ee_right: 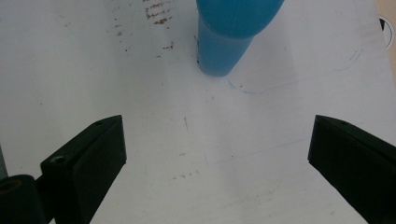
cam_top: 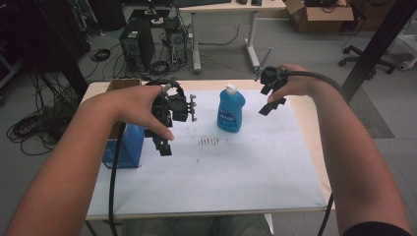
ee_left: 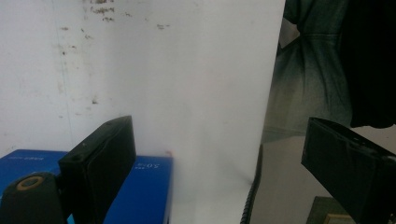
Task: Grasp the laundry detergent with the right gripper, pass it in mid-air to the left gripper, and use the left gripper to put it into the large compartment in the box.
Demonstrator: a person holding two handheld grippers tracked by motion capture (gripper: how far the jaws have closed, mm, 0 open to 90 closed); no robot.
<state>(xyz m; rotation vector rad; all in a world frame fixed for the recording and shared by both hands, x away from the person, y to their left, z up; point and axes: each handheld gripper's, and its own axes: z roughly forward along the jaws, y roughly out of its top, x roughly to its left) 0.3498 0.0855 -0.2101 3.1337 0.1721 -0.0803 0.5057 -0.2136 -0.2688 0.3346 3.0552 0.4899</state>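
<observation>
Between both grippers (jaws apart, empty) stands the blue bottle [cam_top: 231, 109]; right gripper [cam_top: 273, 98] nearer.

The blue bottle [cam_top: 231, 109] stands upright near the middle of the white sheet [cam_top: 221, 172], and the wide stretch in front of it, toward the person, lies bare. At the sheet's left edge a blue box [cam_top: 129, 147] blocks that side. The left gripper [cam_top: 164, 142] hangs just beside the box, jaws apart. The right gripper [cam_top: 272, 101], jaws spread, has open sheet between itself and the bottle.
</observation>
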